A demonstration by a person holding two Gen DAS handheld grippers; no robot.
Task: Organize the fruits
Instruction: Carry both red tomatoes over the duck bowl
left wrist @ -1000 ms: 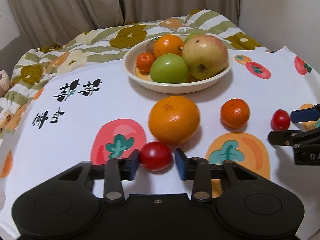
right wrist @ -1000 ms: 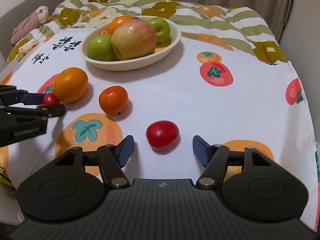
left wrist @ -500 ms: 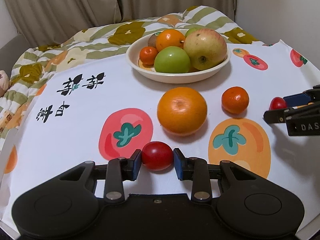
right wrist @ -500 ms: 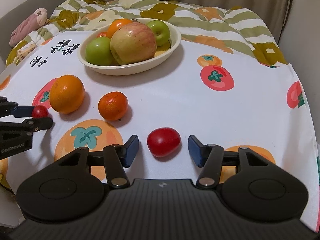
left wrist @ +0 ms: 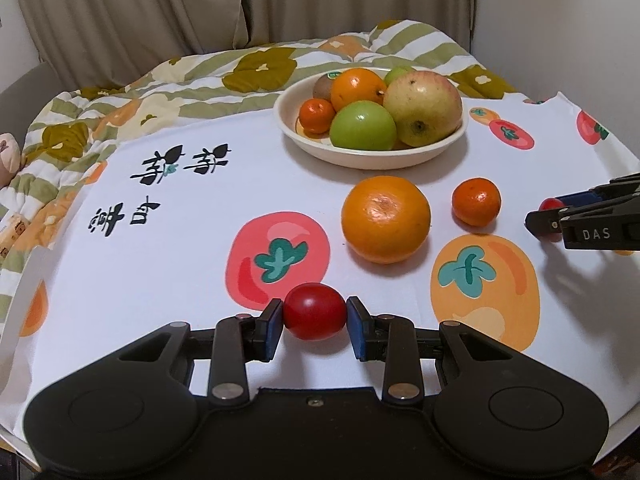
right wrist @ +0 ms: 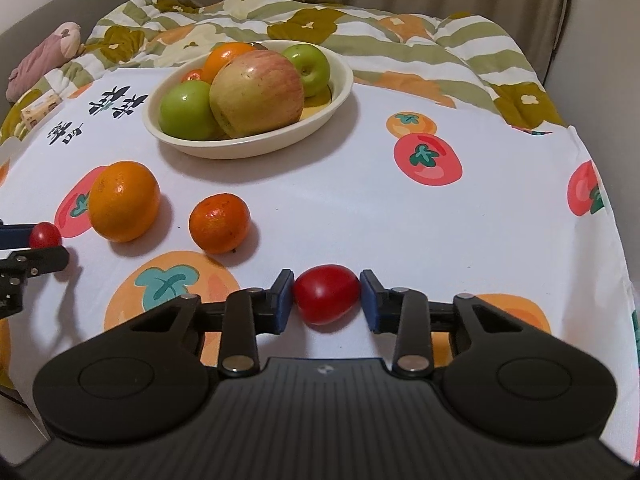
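Red and shiny, a small tomato [left wrist: 315,311] sits between the blue pads [left wrist: 273,325] of the left gripper [left wrist: 315,322]. The pads press on it from both sides, so the jaws are closed tight on it. It looks a little above the cloth, but I cannot tell for sure.

A second red tomato [right wrist: 326,294] is between the blue pads [right wrist: 283,301] of the right gripper [right wrist: 326,303]. These jaws have just been closing, and now both pads touch the tomato and hold it. This tomato looks low, right by the cloth.

Near the left gripper's tomato lies a big orange [left wrist: 386,219]. Beside the orange, a bit apart, lies a small mandarin [left wrist: 476,201]. Both rest on the white tablecloth [left wrist: 192,248], which has red and orange fruit pictures and some black writing on it.

Behind them stands a cream bowl [left wrist: 404,154] full of fruit. In it are a large red and yellow apple [left wrist: 424,108], a green apple [left wrist: 363,126], another orange [left wrist: 357,88], a tiny mandarin [left wrist: 317,115] and a brown kiwi [left wrist: 325,85]. From the right wrist view, one more green apple [right wrist: 309,65] shows at the back of the bowl.

Past the bowl lies a puffy quilt [left wrist: 256,76] with green stripes and flowers. Beige curtains [left wrist: 132,12] hang behind it. A pink soft toy [right wrist: 44,58] lies at the far left of the quilt.
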